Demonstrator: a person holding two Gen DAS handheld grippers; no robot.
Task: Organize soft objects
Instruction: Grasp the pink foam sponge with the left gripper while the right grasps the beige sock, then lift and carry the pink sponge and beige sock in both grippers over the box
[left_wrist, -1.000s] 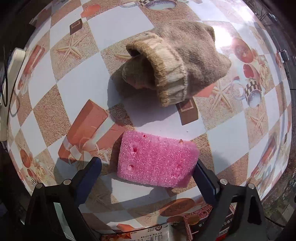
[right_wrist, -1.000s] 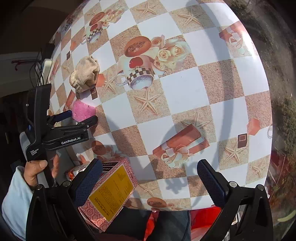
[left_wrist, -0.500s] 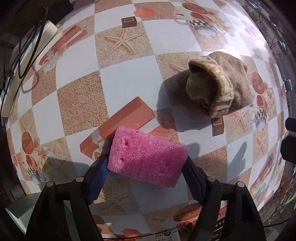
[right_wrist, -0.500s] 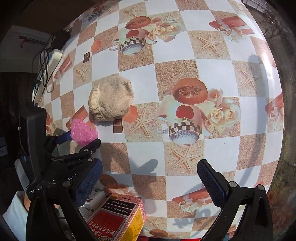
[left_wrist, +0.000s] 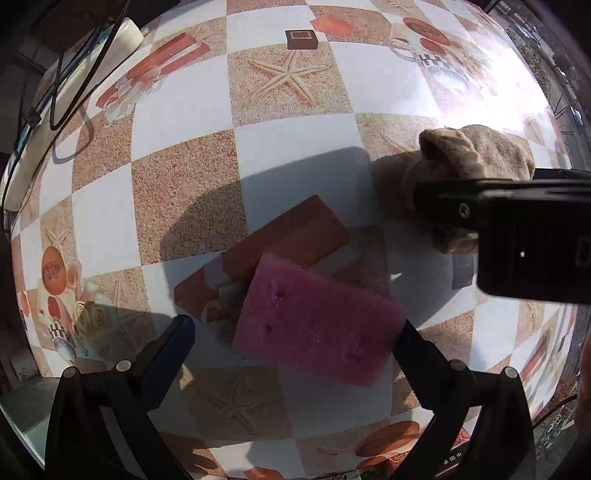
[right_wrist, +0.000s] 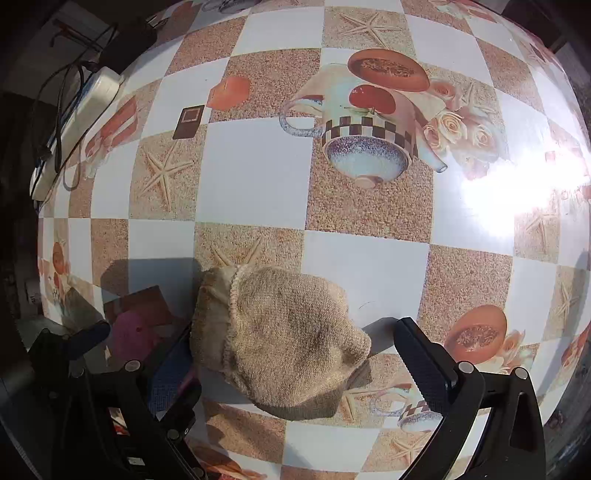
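- The sponge (left_wrist: 317, 321) is lying flat on the counter (left_wrist: 295, 147) between the left claw's (left_wrist: 295, 332) fingers, near the counter's close edge.
- The left claw's jaws are opening; its left finger is standing clear of the sponge, and its right finger is sitting at the sponge's end, so nothing is gripped.
- The glove (right_wrist: 284, 339) is lying just beside the sponge, between the right claw's (right_wrist: 299, 358) wide-spread fingers, which are not pressing it.
- Risk: the two claws are crowding each other (the right one is filling the left view's edge), so a closing move could knock the left claw or nudge the sponge.
- The floppy knit could bunch and slip from a shallow pinch.
- The right view is showing the whole glove; the left view is showing only its cuff.
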